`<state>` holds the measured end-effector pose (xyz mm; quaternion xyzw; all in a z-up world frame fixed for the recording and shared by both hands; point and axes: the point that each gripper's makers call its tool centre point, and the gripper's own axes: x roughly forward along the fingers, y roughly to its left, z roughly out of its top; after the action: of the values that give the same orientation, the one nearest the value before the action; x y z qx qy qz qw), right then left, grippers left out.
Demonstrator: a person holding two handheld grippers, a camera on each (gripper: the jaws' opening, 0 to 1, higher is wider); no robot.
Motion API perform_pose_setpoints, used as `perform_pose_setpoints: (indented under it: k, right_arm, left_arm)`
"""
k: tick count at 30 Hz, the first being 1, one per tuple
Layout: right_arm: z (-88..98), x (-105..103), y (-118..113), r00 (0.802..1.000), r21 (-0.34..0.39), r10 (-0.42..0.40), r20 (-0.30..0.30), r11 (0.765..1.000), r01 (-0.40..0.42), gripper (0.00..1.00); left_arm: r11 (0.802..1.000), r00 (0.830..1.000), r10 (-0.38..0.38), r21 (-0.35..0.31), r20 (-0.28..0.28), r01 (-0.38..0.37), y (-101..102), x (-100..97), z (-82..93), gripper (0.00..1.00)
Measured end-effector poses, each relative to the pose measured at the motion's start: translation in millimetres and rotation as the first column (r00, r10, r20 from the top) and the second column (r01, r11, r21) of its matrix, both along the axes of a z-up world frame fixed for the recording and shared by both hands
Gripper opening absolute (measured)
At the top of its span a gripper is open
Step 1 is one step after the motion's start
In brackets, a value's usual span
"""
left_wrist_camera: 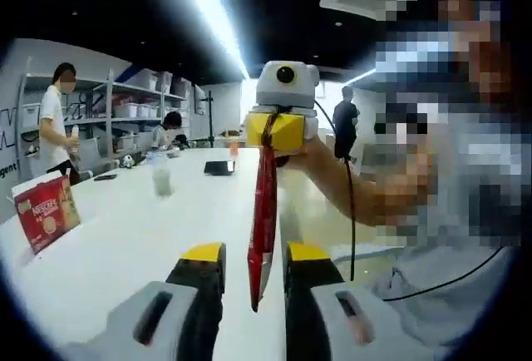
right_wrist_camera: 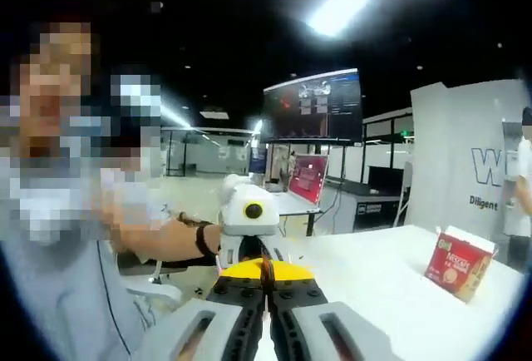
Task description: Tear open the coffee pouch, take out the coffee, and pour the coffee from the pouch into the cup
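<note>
Holding the coffee pouch [left_wrist_camera: 263, 220] in the air above the near edge of the white bench [left_wrist_camera: 125, 244], you have it stretched between both tools: your right gripper [left_wrist_camera: 274, 131] is clamped on its top end, and in the right gripper view that gripper [right_wrist_camera: 268, 282] shows its jaws pressed together on the thin red edge. Your left gripper [left_wrist_camera: 253, 263] has the pouch's lower end hanging between its jaws, but the gap on either side means I cannot tell whether it truly bites. That's your risk: pull to tear with a loose lower grip and the pouch just slides out, or swings free. Tear too sharply and powder could spray over the bench, with the cup [left_wrist_camera: 162, 181] standing well apart, far up the surface. Counting, big to small: one bench, one red coffee box [left_wrist_camera: 46, 211] at the left edge, two grippers, one pouch, one cup
</note>
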<state>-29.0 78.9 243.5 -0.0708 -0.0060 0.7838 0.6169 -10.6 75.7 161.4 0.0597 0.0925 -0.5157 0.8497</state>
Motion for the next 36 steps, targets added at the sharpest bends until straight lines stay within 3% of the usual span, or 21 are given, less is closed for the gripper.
perform_pose_setpoints:
  k: [14,18,23,31,36]
  right_arm:
    - [-9.6,-9.7,2.7,0.999,-0.041,0.046,0.009,0.998,-0.046,0.01]
    - [-17.7,-12.2,4.8,0.998,-0.084,0.058,0.02,0.995,-0.056,0.01]
    - [-23.3,-14.5,4.7,0.997,-0.115,0.067,0.035,0.991,-0.063,0.01]
    - [-23.4,-11.9,0.3,0.998,-0.09,0.066,0.016,0.994,-0.065,0.01]
    - [-25.4,-12.7,1.0,0.998,-0.096,0.069,0.01,0.993,-0.068,0.01]
  left_arm:
    - [0.999,1.0,-0.03,-0.037,0.001,0.03,-12.6,-3.7,-14.3,0.19]
    - [0.999,0.999,-0.033,0.036,-0.01,0.033,-15.0,-3.3,-26.5,0.17]
    - [0.996,0.999,-0.039,0.08,-0.022,0.04,-18.3,-3.6,-34.5,0.15]
    - [0.999,0.999,-0.032,-0.009,-0.004,0.032,-20.8,-6.1,-32.7,0.12]
    - [0.999,0.999,-0.006,-0.038,0.036,0.008,-22.0,-2.6,-33.8,0.12]
